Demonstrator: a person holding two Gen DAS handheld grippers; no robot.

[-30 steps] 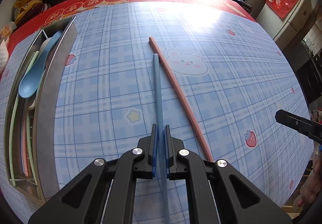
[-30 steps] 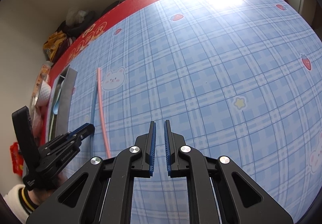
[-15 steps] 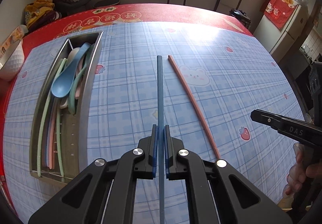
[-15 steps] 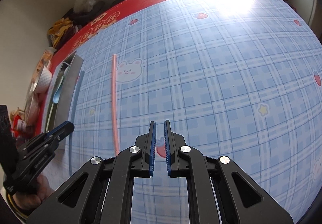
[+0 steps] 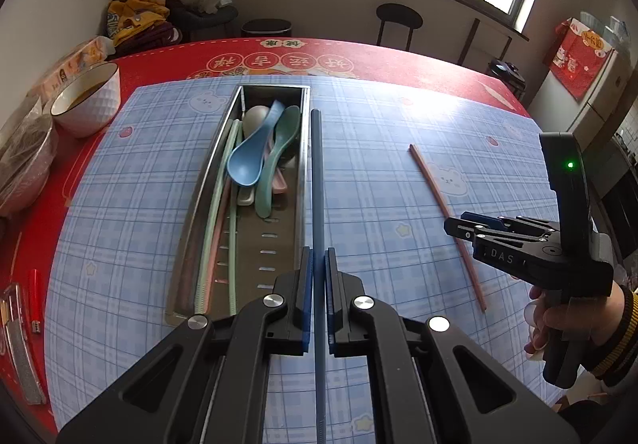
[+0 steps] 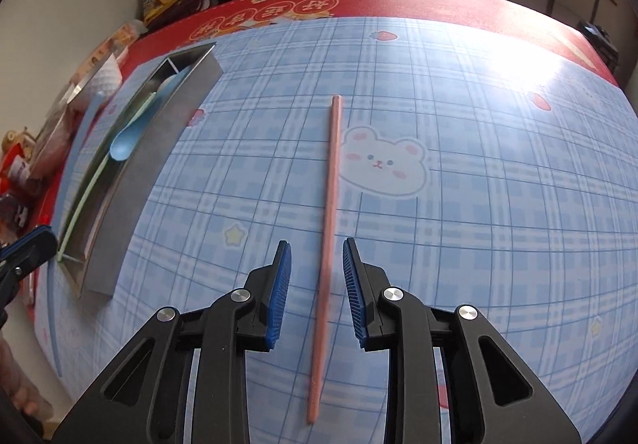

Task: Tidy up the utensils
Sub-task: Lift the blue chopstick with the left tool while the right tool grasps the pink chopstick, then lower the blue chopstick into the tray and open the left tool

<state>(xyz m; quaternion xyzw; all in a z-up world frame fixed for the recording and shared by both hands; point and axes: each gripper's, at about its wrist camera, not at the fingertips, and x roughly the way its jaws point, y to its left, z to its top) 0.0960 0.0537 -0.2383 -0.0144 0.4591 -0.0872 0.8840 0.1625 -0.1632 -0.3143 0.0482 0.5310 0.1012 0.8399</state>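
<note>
My left gripper [image 5: 317, 284] is shut on a blue chopstick [image 5: 317, 184], held lifted and pointing away along the right wall of the metal utensil tray [image 5: 304, 164]. The tray holds a blue spoon [image 5: 249, 160], a green spoon [image 5: 279, 148] and several chopsticks. A pink chopstick [image 6: 330, 224] lies on the blue checked cloth. My right gripper [image 6: 317, 272] hangs over its near half with its jaws opening. The stick lies between the fingers, and the pads do not touch it. In the left wrist view the right gripper [image 5: 458, 226] sits by the pink chopstick [image 5: 446, 220].
A white bowl [image 5: 87, 101] and a second bowl [image 5: 24, 160] stand left of the tray on the red cloth. A red lighter [image 5: 35, 300] lies near the left edge. A person's hand [image 5: 558, 316] holds the right gripper. A stool and a fridge stand beyond the table.
The left gripper carried the blue chopstick up and left to the tray's right wall. The right gripper moved over the pink chopstick and its jaws parted around it.
</note>
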